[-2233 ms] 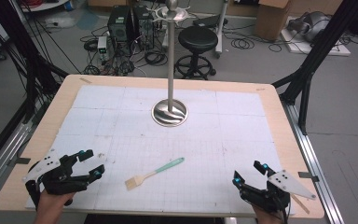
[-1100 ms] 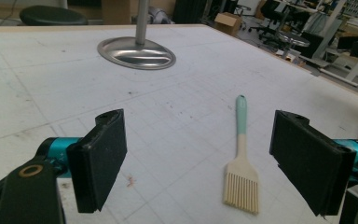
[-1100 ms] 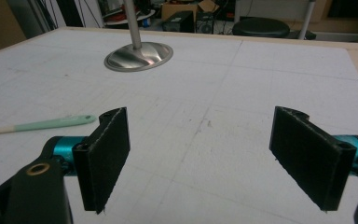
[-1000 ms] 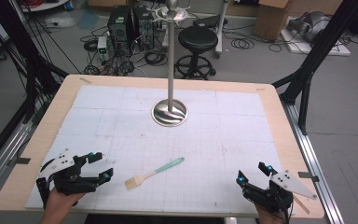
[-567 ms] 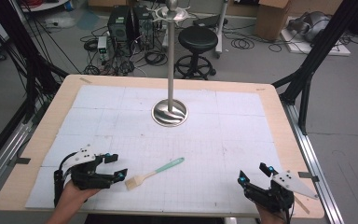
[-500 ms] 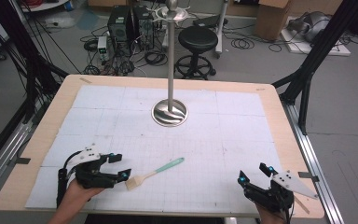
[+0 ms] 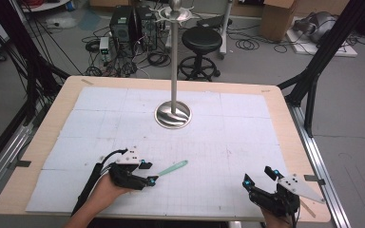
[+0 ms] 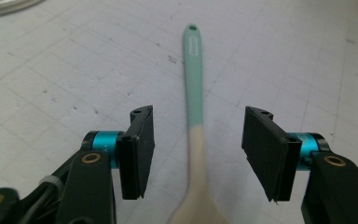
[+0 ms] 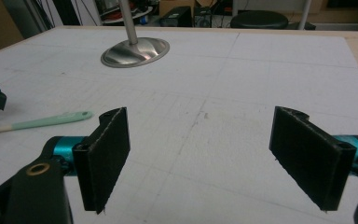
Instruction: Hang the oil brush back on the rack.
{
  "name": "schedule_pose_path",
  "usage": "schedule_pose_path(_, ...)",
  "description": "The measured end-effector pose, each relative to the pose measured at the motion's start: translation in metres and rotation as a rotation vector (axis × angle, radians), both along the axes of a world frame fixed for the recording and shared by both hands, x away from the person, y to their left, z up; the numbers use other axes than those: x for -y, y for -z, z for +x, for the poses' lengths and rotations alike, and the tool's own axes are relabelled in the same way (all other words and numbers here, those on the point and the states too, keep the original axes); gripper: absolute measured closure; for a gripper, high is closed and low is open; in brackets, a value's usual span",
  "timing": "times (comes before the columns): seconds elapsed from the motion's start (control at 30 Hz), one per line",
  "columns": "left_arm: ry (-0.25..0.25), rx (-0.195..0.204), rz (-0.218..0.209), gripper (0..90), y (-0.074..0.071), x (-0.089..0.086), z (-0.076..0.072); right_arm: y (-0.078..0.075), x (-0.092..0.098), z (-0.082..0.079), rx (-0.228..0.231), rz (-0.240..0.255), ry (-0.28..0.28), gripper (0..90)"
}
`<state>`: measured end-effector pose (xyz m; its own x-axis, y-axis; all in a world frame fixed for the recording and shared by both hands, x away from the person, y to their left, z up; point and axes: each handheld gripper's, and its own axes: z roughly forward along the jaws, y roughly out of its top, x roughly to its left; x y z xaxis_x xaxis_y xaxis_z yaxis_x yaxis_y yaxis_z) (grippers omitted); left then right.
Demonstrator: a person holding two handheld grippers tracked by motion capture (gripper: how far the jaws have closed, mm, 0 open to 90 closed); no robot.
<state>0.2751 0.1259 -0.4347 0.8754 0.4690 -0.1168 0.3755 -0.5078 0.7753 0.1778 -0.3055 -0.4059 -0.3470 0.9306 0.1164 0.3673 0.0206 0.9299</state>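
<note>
A brush (image 7: pixel 175 166) with a mint-green handle and a cream neck lies on the white gridded mat, front centre. My left gripper (image 7: pixel 148 172) is open at its near end. In the left gripper view the cream neck (image 8: pixel 196 154) runs between the two black pads (image 8: pixel 140 149) without touching either, and the green handle (image 8: pixel 193 70) points away. My right gripper (image 7: pixel 258 175) stands open at the front right with nothing between its jaws (image 9: pixel 200 154). The right gripper view shows the brush handle (image 9: pixel 46 121) far to the left.
A tall metal stand on a round shiny base (image 7: pixel 172 115) rises from the middle of the mat; the base (image 9: pixel 135 49) lies ahead-left of the right gripper. The wooden table edge (image 7: pixel 294 123) borders the mat. A stool, cables and boxes sit on the floor beyond.
My left gripper has moved right along the front of the table and now straddles the brush's near end, still open. The right gripper has barely moved.
</note>
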Motion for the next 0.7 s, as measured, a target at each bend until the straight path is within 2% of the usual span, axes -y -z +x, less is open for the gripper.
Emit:
schedule_pose_path(0.37,0.018,0.006,0.09,53.3,0.005,0.014,0.001,0.0,0.0,0.0,0.007,-0.002,-0.001,18.8)
schedule_pose_path(0.53,0.003,0.03,0.119,61.0,0.004,0.018,0.001,0.0,0.0,-0.001,0.001,0.004,0.003,18.9)
schedule_pose_path(0.57,0.005,0.039,0.14,61.7,0.003,0.019,0.0,0.0,0.0,-0.001,0.0,0.004,0.005,18.9)
schedule_pose_path(0.7,0.005,0.036,0.137,69.2,0.003,0.02,0.0,-0.001,0.0,-0.001,0.003,0.01,0.007,18.9)
